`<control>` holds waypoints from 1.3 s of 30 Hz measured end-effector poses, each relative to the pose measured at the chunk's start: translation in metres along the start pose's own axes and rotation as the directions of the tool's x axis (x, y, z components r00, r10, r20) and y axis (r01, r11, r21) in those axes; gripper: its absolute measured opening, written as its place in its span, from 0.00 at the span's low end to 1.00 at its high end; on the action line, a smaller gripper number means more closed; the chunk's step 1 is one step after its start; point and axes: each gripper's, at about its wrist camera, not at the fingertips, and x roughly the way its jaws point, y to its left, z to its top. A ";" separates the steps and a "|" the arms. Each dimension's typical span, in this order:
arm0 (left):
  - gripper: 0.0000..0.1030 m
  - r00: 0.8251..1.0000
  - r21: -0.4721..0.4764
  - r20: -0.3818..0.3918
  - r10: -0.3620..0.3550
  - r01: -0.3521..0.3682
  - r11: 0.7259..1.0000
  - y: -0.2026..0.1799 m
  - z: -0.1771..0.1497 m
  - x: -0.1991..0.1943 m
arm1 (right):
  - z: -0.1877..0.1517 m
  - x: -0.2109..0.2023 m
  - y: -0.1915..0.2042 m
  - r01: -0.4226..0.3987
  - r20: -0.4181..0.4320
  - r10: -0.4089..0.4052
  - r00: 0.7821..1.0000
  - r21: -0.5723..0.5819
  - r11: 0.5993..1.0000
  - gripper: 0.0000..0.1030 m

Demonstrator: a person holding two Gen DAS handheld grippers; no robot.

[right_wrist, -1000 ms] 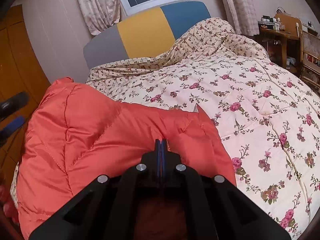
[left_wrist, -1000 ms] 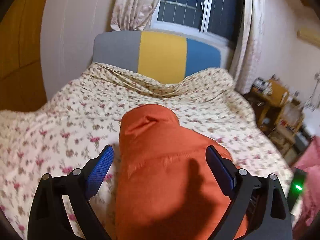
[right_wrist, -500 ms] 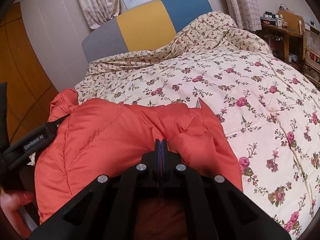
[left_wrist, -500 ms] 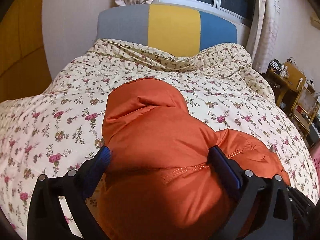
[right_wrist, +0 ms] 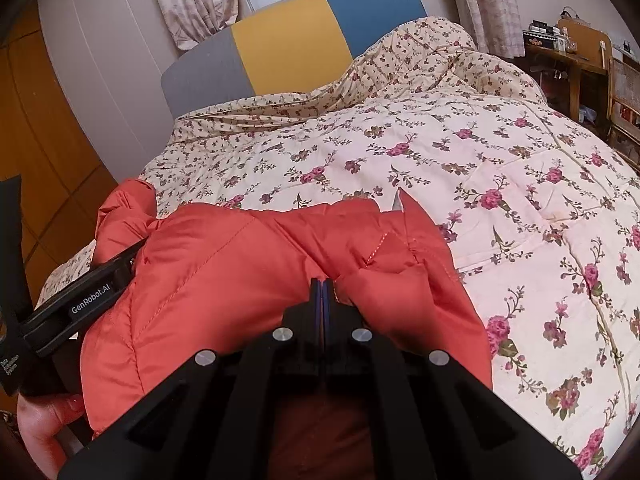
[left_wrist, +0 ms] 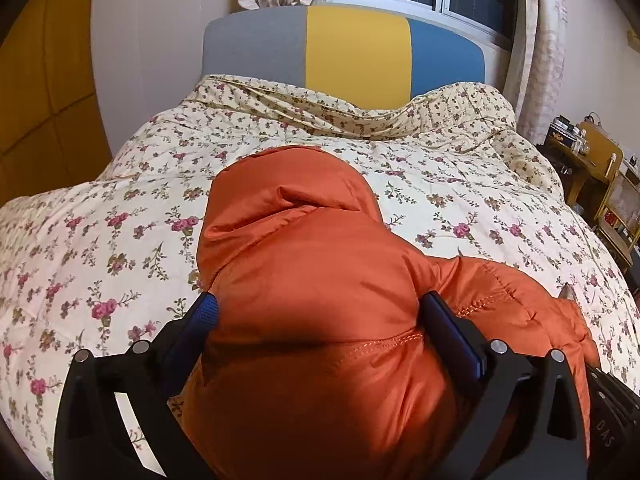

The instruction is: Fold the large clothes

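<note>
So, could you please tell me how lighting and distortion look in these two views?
Left wrist: warm indoor light, dark shadow across the orange jacket near the left gripper; fisheye bows the headboard. Right wrist: evenly lit, sharp; black vignette corners, quilt curves.

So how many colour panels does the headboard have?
3, side by side on the headboard: grey panel at left, yellow panel in the middle, blue panel at right. The quilt hides their lower edges.

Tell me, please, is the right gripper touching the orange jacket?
Touching: the right wrist view shows the right gripper shut on a fold of the orange jacket, fabric bunched against both fingers.
</note>
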 end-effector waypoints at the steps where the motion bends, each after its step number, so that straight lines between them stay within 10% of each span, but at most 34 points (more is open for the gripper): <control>1: 0.97 1.000 0.000 0.000 0.002 -0.002 1.000 0.000 -0.001 0.000 | 0.000 0.000 0.000 0.000 0.001 0.000 1.000 0.000 1.000 0.00; 11: 0.97 0.999 0.020 0.017 0.029 -0.029 0.999 -0.003 -0.002 -0.006 | 0.007 -0.060 0.018 -0.037 0.097 0.036 0.995 0.000 0.999 0.16; 20: 0.97 0.999 -0.012 -0.023 0.039 -0.039 0.999 0.003 0.002 0.001 | 0.024 0.014 0.019 -0.034 -0.047 0.029 0.998 -0.121 0.992 0.11; 32: 0.97 0.998 -0.008 -0.028 0.050 -0.050 0.999 -0.001 -0.001 -0.002 | 0.016 0.017 0.006 -0.056 -0.015 0.055 0.998 -0.057 0.997 0.13; 39: 0.97 0.998 -0.054 0.001 -0.068 0.068 0.996 0.008 -0.026 -0.056 | -0.002 -0.021 0.015 0.021 0.092 -0.015 0.996 -0.069 0.997 0.23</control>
